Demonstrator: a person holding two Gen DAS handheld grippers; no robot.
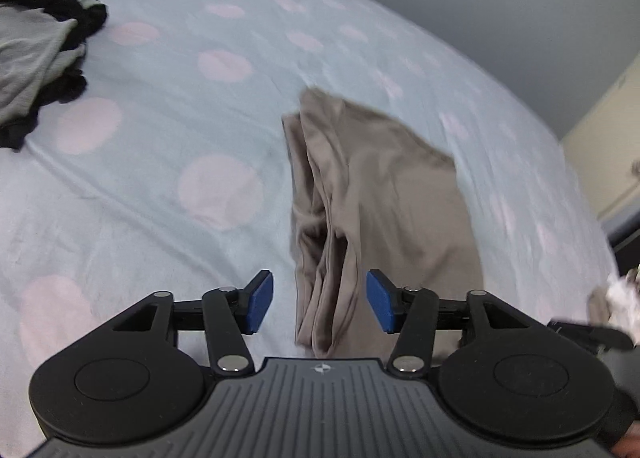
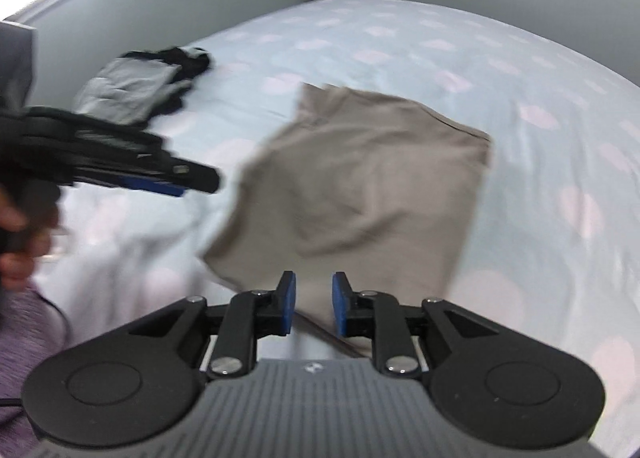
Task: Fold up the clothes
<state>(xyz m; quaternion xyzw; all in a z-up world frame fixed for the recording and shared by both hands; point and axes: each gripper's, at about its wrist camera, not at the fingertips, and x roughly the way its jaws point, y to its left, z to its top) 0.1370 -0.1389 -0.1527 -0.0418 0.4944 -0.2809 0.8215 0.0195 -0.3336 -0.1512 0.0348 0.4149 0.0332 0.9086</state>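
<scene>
The left gripper (image 1: 320, 302) hangs over the near left edge of the tan garment (image 1: 376, 194), its blue pads set wide apart with the stacked folds of cloth showing between them but nothing pinched. Off to its far left a heap of grey and black clothes (image 1: 36, 62) lies on the dotted sheet (image 1: 168, 106), well apart from the work.

The garment lies roughly folded in the middle of the bed, a thick bundle of layers along its left side and a smoother flap to the right, its far corner sticking up a little.

The right gripper (image 2: 313, 304) is over the garment's near edge, jaws parted only narrowly and empty; the cloth lies beneath the pads rather than in them. The picture is smeared there, so whether a pad brushes the fabric I cannot tell.

It looks as though a fold has been laid down and both tools are free. To do the next one well, I'd take the near corners low and level, catching every layer on the bunched left side, then carry both hands together so the edges meet squarely.
</scene>
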